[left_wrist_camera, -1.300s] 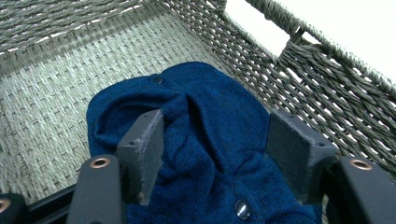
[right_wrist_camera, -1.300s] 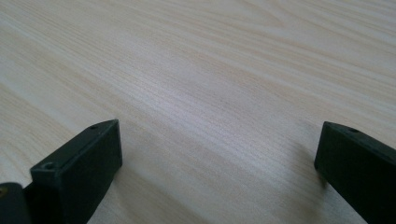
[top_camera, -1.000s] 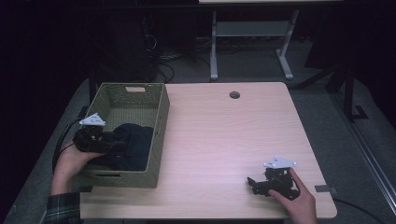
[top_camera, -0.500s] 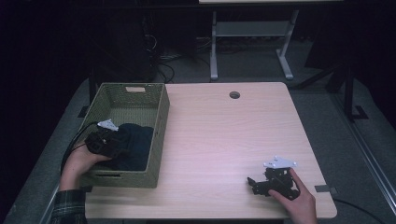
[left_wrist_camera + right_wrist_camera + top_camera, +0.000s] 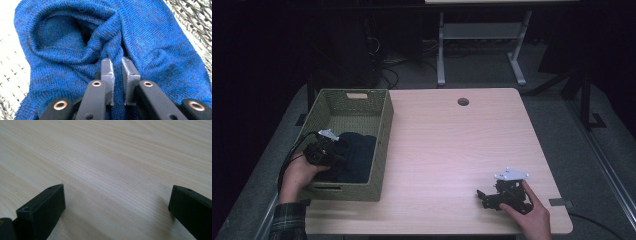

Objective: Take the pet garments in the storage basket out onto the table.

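Note:
A blue knitted garment [image 5: 140, 42] lies crumpled inside the woven green basket [image 5: 384, 131] at the table's left; in the high view the garment [image 5: 358, 152] looks dark. My left gripper [image 5: 337, 152] reaches into the basket, and in the left gripper view its jaws pinch a raised fold of the knit, so the left gripper [image 5: 117, 61] is shut on the cloth. Near the table's front right, my right gripper [image 5: 484, 197] rests on the wood. The right gripper view has its jaws far apart over bare table, with the right gripper [image 5: 117, 200] open.
The light wooden table [image 5: 452, 145] has a round cable hole [image 5: 463, 101] at its far edge. A metal stand [image 5: 482, 45] and cables sit on the dark floor behind. A piece of tape [image 5: 559, 202] marks the front right corner.
My left gripper moved from the basket's left wall inward onto the garment and now pinches a fold. The right gripper has stayed still.

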